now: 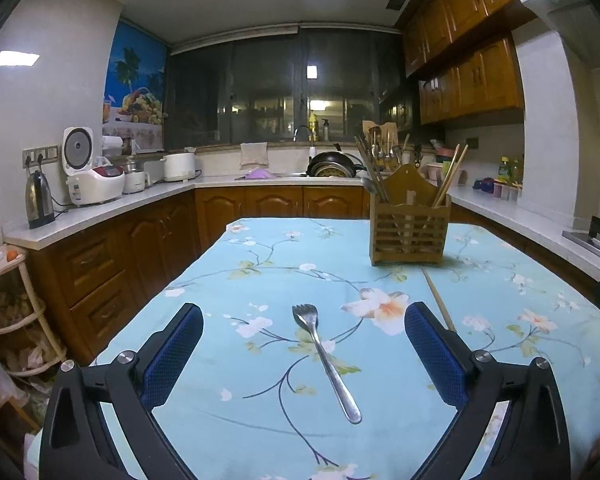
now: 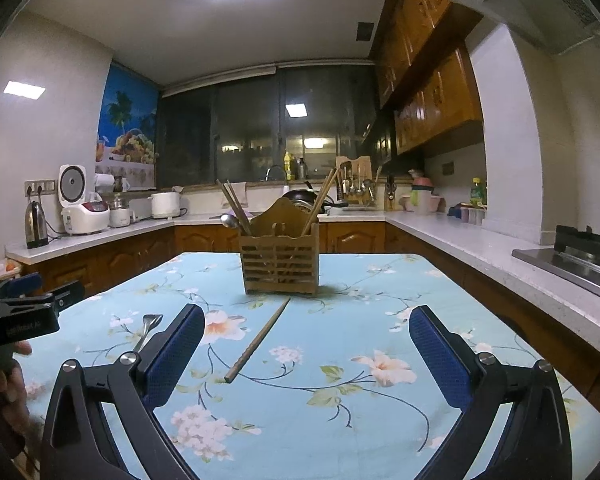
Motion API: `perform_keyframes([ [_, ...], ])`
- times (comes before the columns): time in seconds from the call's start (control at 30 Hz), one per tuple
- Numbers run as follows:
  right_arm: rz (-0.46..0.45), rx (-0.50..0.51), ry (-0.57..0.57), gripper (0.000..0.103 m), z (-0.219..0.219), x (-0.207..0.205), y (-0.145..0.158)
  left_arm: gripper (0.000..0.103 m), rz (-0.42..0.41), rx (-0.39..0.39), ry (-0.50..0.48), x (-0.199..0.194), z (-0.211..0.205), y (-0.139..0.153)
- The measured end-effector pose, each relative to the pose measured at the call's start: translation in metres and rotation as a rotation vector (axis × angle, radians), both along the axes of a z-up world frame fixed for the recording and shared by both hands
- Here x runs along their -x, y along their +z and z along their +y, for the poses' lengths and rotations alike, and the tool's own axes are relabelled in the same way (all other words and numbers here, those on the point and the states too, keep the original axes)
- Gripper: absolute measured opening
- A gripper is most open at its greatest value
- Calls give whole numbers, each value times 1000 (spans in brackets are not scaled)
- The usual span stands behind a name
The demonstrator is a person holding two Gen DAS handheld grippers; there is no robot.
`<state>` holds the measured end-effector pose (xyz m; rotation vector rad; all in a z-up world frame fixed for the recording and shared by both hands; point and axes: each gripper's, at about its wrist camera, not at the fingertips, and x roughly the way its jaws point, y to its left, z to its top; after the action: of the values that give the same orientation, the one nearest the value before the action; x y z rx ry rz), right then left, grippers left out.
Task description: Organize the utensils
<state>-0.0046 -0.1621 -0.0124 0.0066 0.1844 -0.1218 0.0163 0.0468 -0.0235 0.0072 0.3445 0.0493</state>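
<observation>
A metal fork (image 1: 326,360) lies flat on the floral tablecloth (image 1: 260,280), tines away from me, between the open blue-padded fingers of my left gripper (image 1: 304,320), which is empty. A wooden chopstick (image 2: 258,340) lies on the cloth ahead of my right gripper (image 2: 306,320), which is open and empty; its end also shows in the left wrist view (image 1: 440,300). A slatted wooden utensil holder (image 2: 280,264) stands upright at the far middle of the table, with chopsticks and a spoon in it. The fork's head (image 2: 150,322) shows left of the right gripper.
The left gripper's body (image 2: 24,312) and the hand holding it sit at the left edge of the right wrist view. Kitchen counters (image 2: 480,248) run around the table, with a gas hob (image 2: 572,256) on the right and a kettle (image 1: 40,200) and rice cooker on the left.
</observation>
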Motion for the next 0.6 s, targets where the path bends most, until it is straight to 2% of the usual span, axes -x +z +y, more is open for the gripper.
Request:
perform_keyframes([
  [0.6, 7, -5, 5, 103, 2, -2, -2, 102, -2, 4, 5, -3, 5, 0],
])
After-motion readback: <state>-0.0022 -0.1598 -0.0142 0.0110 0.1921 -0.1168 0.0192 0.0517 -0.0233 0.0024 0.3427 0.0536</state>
